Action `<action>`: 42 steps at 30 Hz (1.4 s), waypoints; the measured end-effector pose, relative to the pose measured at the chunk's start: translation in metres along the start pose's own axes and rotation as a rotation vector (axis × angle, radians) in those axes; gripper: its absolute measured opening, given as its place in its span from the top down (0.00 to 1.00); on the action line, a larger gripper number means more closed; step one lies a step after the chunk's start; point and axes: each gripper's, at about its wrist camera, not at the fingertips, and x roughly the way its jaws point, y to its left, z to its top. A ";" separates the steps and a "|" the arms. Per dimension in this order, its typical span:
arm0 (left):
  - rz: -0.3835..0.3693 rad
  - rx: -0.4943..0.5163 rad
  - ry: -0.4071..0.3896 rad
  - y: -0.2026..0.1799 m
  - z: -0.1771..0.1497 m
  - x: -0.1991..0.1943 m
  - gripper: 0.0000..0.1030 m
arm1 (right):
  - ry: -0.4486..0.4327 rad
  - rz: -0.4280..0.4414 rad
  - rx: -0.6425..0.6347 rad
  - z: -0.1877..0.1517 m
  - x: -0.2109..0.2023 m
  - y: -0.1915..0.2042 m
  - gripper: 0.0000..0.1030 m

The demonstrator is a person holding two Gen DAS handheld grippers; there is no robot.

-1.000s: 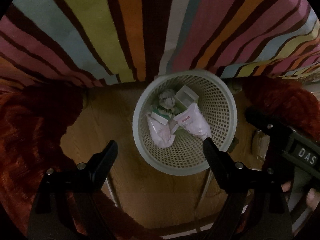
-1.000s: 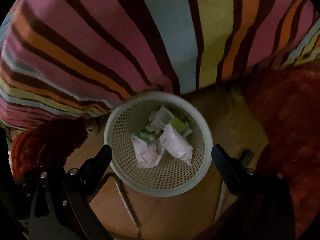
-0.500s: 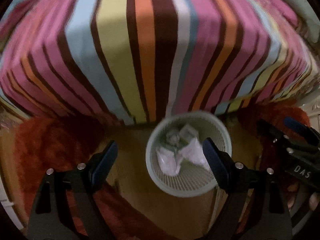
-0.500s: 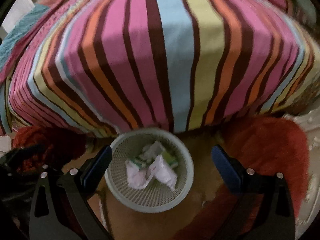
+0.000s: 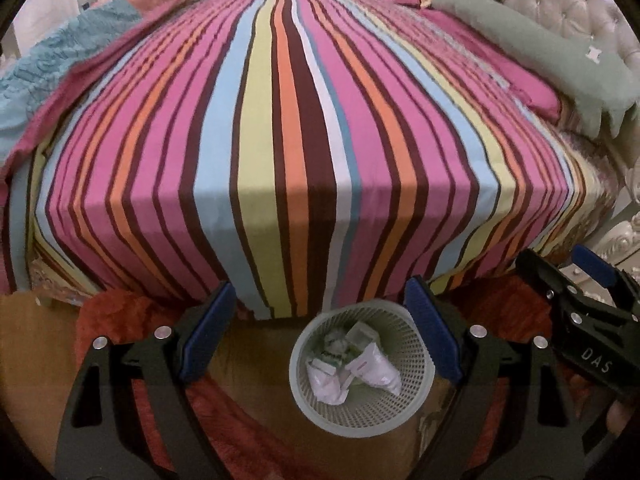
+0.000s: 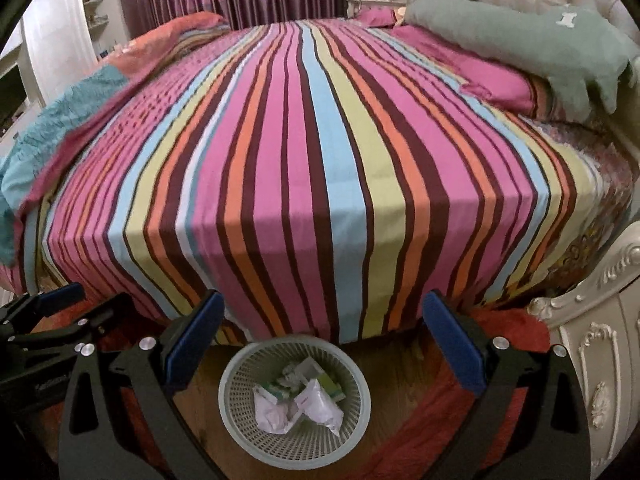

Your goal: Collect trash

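Note:
A pale green mesh waste basket (image 5: 416, 404) stands on the wooden floor at the foot of the bed; it also shows in the right wrist view (image 6: 240, 436). Inside lie white crumpled wrappers (image 5: 328, 380) and small green-white cartons (image 6: 330, 386). My left gripper (image 5: 320, 344) is open and empty, high above the basket. My right gripper (image 6: 320, 348) is open and empty too, above the basket. The right gripper shows at the right edge of the left wrist view (image 5: 576, 300); the left gripper shows at the left edge of the right wrist view (image 6: 52, 320).
A bed with a striped cover (image 5: 304, 140) fills the view ahead. A green pillow (image 6: 520, 36) and pink pillow (image 6: 496, 80) lie at its right, a blue blanket (image 5: 44, 68) at its left. Red rugs (image 5: 108, 320) flank the basket. A white carved cabinet (image 6: 600, 360) stands right.
Both grippers have risen and tilted up from close over the basket. The basket now looks smaller and lower, and the whole bed top has come into view.

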 end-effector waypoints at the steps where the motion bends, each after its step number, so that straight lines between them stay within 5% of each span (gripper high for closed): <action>1: -0.002 -0.003 -0.012 0.001 0.002 -0.004 0.18 | -0.005 0.006 0.007 0.000 -0.003 -0.001 0.07; 21: 0.000 0.004 -0.151 -0.002 0.014 -0.049 0.18 | -0.245 -0.046 -0.037 0.016 -0.066 0.003 0.07; 42: -0.064 -0.013 -0.132 0.004 0.015 -0.045 0.18 | -0.232 -0.044 -0.031 0.017 -0.063 0.003 0.07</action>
